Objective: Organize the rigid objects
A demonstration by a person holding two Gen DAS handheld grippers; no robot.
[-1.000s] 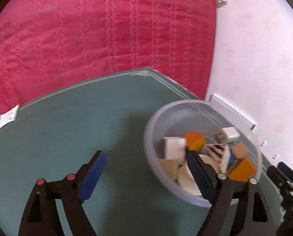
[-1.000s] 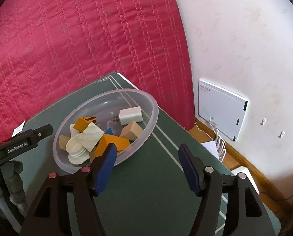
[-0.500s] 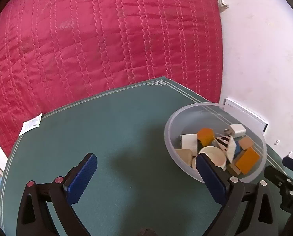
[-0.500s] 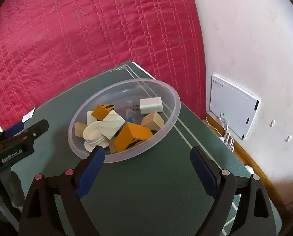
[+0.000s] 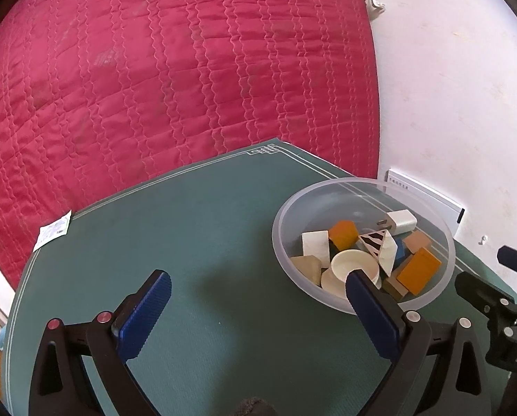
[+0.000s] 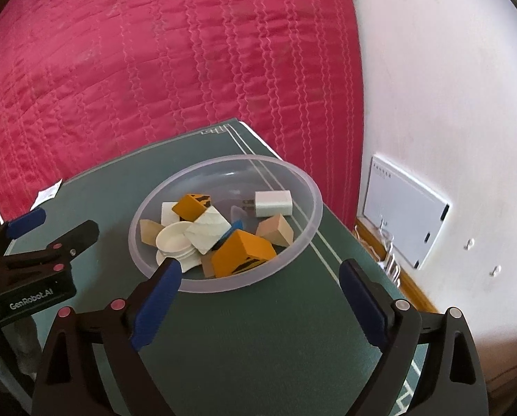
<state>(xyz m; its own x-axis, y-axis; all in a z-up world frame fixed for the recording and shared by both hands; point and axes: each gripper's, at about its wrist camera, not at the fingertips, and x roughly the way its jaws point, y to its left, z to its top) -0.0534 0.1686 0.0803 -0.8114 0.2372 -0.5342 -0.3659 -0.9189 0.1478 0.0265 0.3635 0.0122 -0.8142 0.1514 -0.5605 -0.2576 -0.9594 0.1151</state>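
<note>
1. The clear plastic bowl (image 6: pixel 312 208) on the green mat (image 5: pixel 206 242) holds the wooden blocks (image 6: pixel 241 253), a white charger (image 6: pixel 274 203) and cream lids (image 5: pixel 352 263).
2. Left gripper (image 5: pixel 255 308) is spread wide and empty; the right gripper (image 6: pixel 258 298) has just been opening, nothing between its jaws.
3. The gathering looks finished; the next move is probably just withdrawing clear of the rim.

black claw (image 6: pixel 260 284) frames, ribbed blue pads (image 6: pixel 158 298), pink and silver screws, "genrobot.ai" lettering.
</note>
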